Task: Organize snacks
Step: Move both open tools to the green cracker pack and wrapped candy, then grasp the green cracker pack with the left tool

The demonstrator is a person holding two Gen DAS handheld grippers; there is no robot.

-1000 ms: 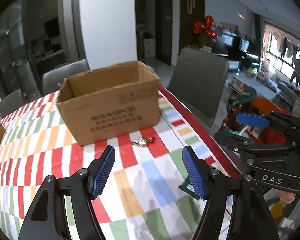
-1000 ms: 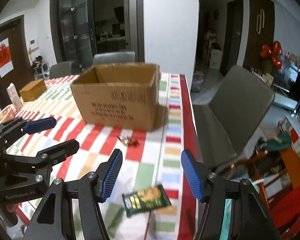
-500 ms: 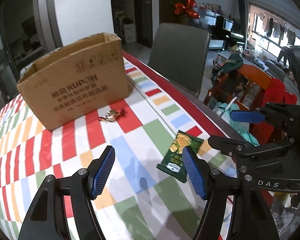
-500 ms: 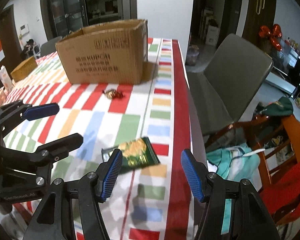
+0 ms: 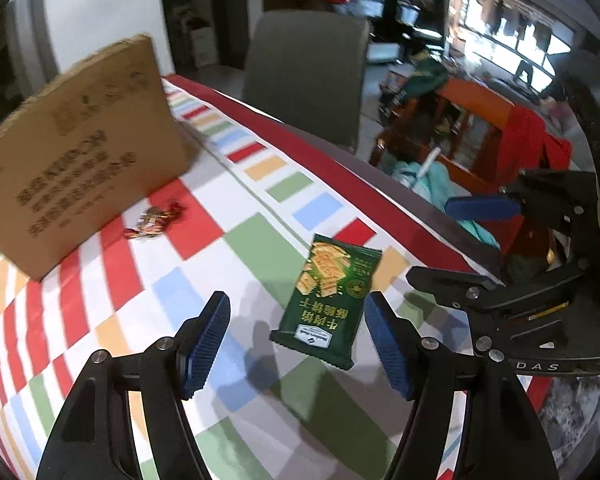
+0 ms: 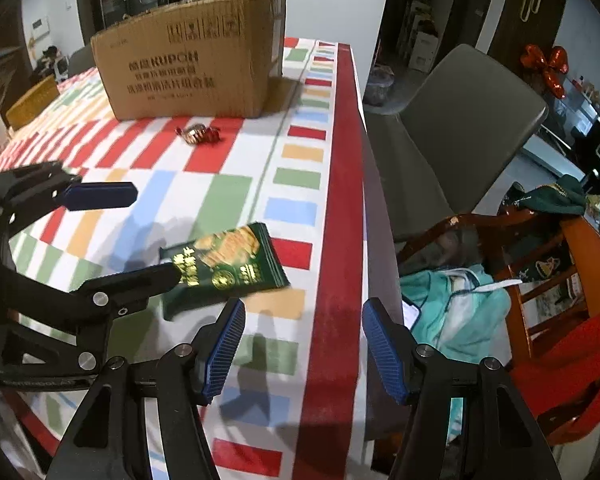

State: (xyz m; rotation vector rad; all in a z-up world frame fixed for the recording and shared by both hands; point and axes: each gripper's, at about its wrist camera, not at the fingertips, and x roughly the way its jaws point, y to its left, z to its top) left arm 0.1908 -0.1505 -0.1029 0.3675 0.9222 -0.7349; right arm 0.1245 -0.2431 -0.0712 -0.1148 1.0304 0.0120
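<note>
Snacks lie on the counter (image 5: 260,236), which wears a cloth of coloured squares. One is a green packet (image 5: 327,300) lying flat near the red edge. In the left view it sits just ahead of the left tongs (image 5: 296,336), closer to the right-hand pad. In the right view the green packet (image 6: 228,264) lies ahead and to the left of the right tongs (image 6: 302,344), which hang over the red edge strip. Both tongs are spread apart and pinch nothing. Neither one touches the packet.

A small shiny wrapped candy (image 5: 154,218) lies farther off, just in front of a big cardboard box (image 5: 80,152). The box is open on top, but its inside is hidden. The writing on the packet is too small to read. In the right view one finger of the left tongs (image 6: 100,248) covers a corner of the packet. A grey chair (image 6: 460,128) stands beside the counter.

A second ago the packet was low down and partly cut off in the views. Now both tongs have come down lower and closer, so it looks bigger and shows whole in the left view. The tongs' gaps look the same.
</note>
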